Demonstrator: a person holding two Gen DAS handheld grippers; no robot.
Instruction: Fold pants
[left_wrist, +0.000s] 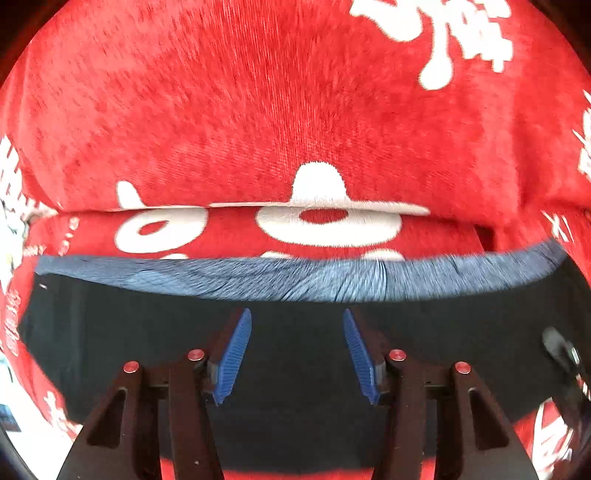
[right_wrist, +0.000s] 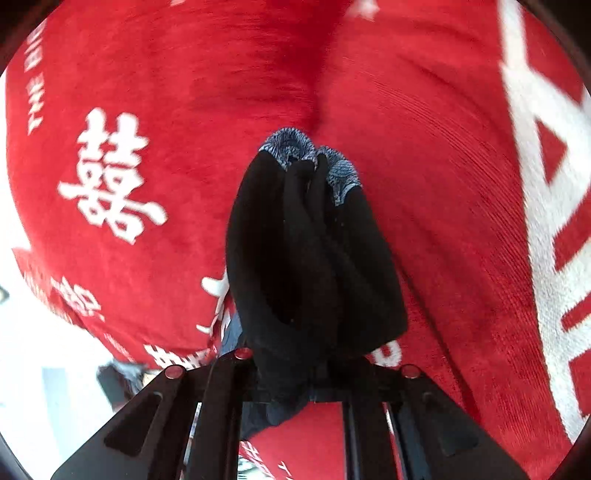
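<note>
Left gripper (left_wrist: 297, 350): jaws spread wide, blue ribbed pads (left_wrist: 236, 356) bare, nothing between them. It hovers over the black pants (left_wrist: 110, 332), which lie flat beneath it; their grey-blue ribbed band (left_wrist: 295, 277) runs across just beyond the fingertips.

Right gripper (right_wrist: 314, 362): clamped on a bunched fold of the same pants (right_wrist: 314, 258); fingertips hidden by the fabric. The bunch rises away from the camera, grey-blue ribbing (right_wrist: 295, 146) at its far end.

Under everything, a red fleece blanket (left_wrist: 258, 110) with white characters, creased. What it covers cannot be told.
</note>
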